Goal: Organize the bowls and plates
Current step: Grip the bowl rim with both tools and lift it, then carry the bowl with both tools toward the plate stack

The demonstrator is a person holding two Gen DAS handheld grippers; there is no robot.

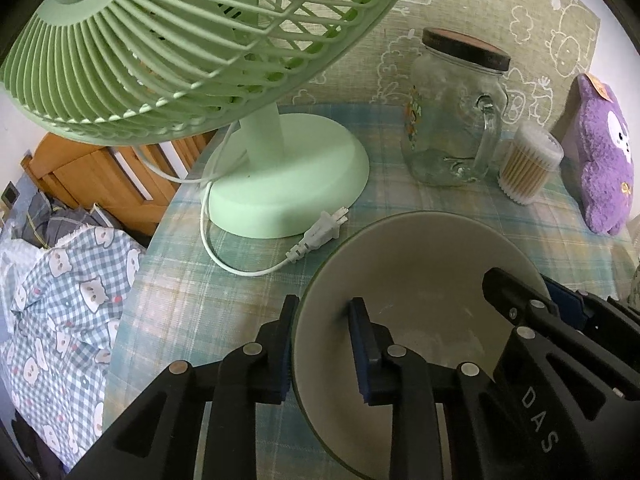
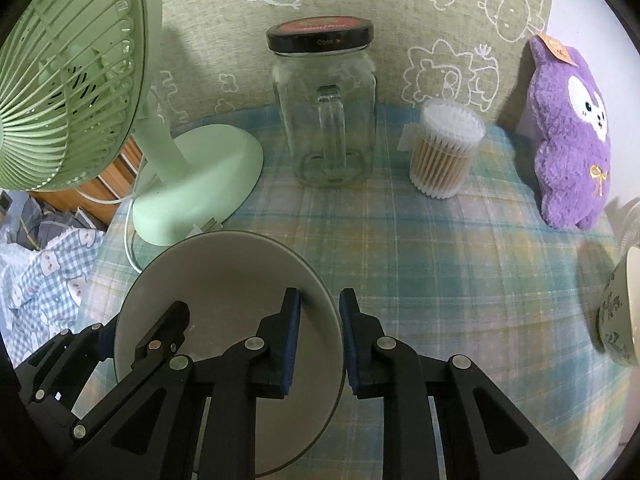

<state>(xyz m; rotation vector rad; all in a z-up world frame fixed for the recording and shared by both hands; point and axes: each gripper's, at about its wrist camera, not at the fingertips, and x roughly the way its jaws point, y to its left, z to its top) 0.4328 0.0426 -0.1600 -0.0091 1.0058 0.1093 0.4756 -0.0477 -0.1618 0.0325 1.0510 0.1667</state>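
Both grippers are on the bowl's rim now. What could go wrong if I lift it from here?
1. The left gripper and right gripper pinch only the thin rim of the bowl; uneven lifting could tip it or let it slip.
2. The fan and its plug sit close behind; swinging the bowl forward could snag them.

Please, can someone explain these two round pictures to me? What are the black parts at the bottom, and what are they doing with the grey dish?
The black parts are two hand-held grasping tools; a person carries one in each hand. Each has a wide-angle camera looking along its fingers, so one picture comes from each tool.

The left tool and right tool each pinch opposite edges of the same wide grey bowl, one finger inside, one outside.

On the round table with a blue-green plaid cloth stand a pale green electric fan, unplugged, a clear glass jar with a black lid, a clear tub of cotton swabs and a purple plush toy. A flower-patterned cup shows at the right edge.
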